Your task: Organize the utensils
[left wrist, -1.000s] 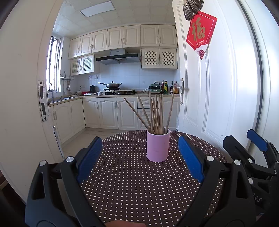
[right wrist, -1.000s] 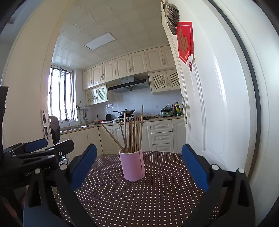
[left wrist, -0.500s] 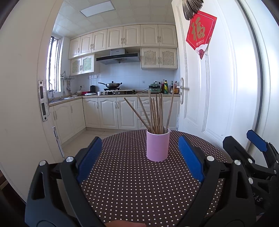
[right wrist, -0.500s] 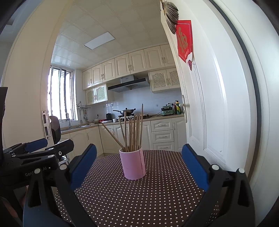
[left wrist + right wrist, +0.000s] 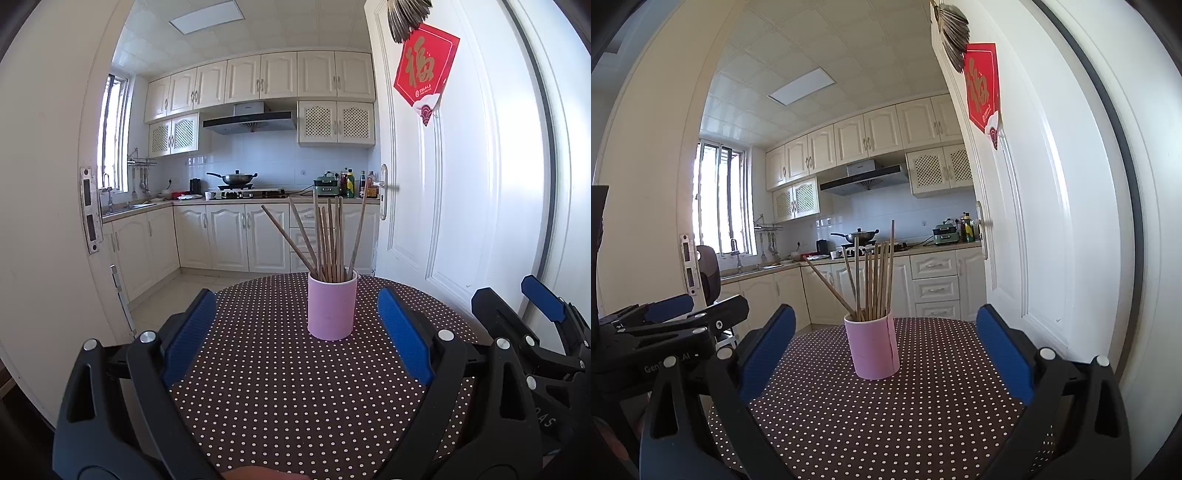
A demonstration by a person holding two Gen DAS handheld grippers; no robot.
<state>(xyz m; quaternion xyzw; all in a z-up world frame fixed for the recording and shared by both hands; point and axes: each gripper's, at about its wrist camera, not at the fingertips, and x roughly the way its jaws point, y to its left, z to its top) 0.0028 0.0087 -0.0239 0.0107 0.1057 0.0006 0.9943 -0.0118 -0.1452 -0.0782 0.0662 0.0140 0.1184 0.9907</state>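
While both claws gape empty, pink cup [image 5: 332,309] of chopsticks [image 5: 330,238] ahead; right view alone shows its seam.

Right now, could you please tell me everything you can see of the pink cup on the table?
The pink cup is a plain, matte, straight-sided cylinder with an open top, standing upright on the brown polka-dot tablecloth. A faint vertical seam shows on its wall in the right wrist view. It holds a bundle of thin wooden chopsticks, most nearly upright, a few leaning out to the left. Both grippers are open and apart from it; nothing else touches it.
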